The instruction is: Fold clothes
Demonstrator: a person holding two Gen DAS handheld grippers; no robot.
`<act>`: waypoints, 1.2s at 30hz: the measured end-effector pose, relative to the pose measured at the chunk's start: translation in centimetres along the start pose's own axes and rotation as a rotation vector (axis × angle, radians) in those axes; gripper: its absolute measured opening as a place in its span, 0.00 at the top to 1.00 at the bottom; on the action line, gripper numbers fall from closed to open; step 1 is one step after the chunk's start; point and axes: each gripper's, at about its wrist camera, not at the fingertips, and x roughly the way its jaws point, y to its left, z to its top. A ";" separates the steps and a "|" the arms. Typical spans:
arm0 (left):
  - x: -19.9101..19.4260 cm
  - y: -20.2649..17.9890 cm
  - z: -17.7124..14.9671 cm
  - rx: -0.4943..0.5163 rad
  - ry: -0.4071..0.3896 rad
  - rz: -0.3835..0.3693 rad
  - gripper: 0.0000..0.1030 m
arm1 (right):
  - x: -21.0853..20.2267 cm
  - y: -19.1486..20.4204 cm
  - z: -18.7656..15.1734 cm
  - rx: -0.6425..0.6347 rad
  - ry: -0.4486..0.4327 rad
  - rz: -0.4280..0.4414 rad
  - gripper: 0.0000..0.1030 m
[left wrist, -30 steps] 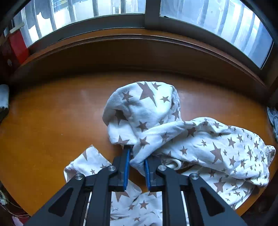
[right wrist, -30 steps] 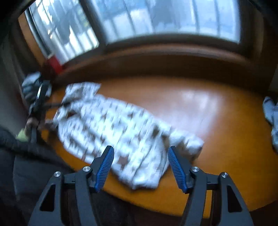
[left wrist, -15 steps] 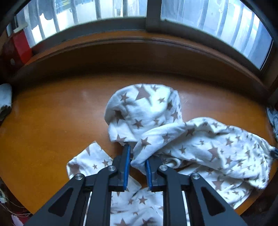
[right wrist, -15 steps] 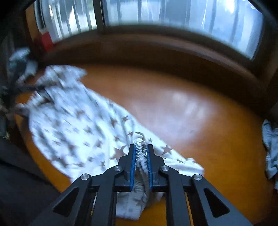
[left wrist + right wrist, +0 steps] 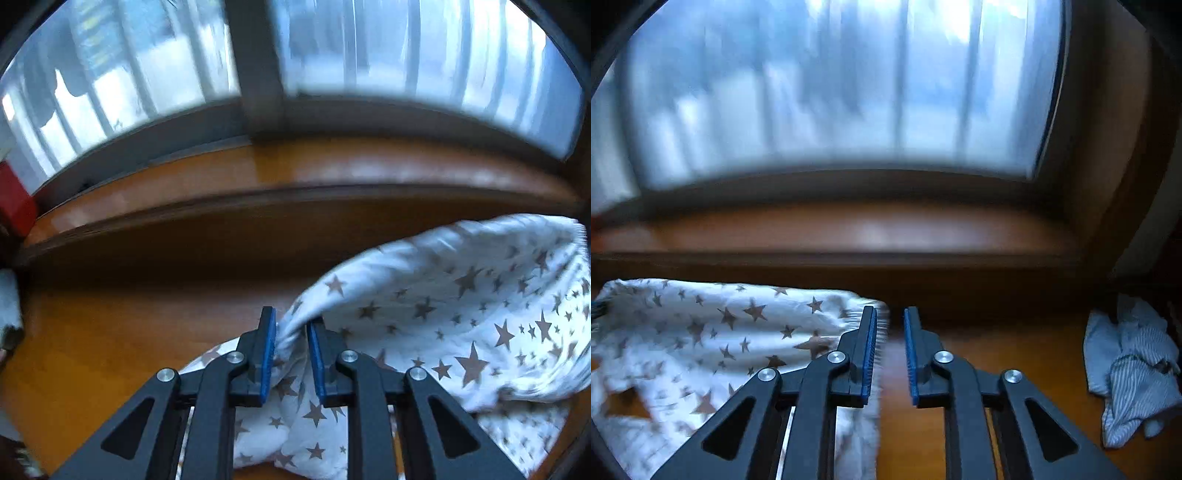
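We lift the soft, light star-print garment [image 5: 443, 314] above the wooden table [image 5: 110, 332]; our left gripper [image 5: 291, 354] pinches its edge, our right gripper [image 5: 889, 354] is opening beside the ribbed hem, the best hold.

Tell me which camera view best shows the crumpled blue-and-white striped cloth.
The right wrist view: the crumpled blue-and-white striped cloth lies in full sight on the orange-brown wooden table, at the right edge. The left wrist view shows none of it.
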 end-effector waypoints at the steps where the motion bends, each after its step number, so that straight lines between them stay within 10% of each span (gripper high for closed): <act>1: 0.1 -0.9 -0.1 0.014 0.001 -0.010 0.84 | 0.8 -0.1 0.0 0.014 0.029 0.011 0.84; 7: -1.8 -4.5 -2.3 0.090 -0.048 -0.099 0.65 | -2.3 -0.8 -4.3 -0.014 0.007 0.108 0.71; 20: -2.1 -17.5 -2.6 0.313 0.023 -0.226 0.65 | -3.3 -3.8 -16.6 0.158 0.199 0.242 0.61; 24: -0.9 -20.0 -2.5 0.308 0.052 -0.232 0.65 | -3.6 -1.8 -16.7 0.108 0.180 0.187 0.93; 36: -2.3 -27.1 -4.6 0.361 0.030 -0.323 0.44 | -13.5 -3.8 -23.6 -0.047 0.352 0.015 0.92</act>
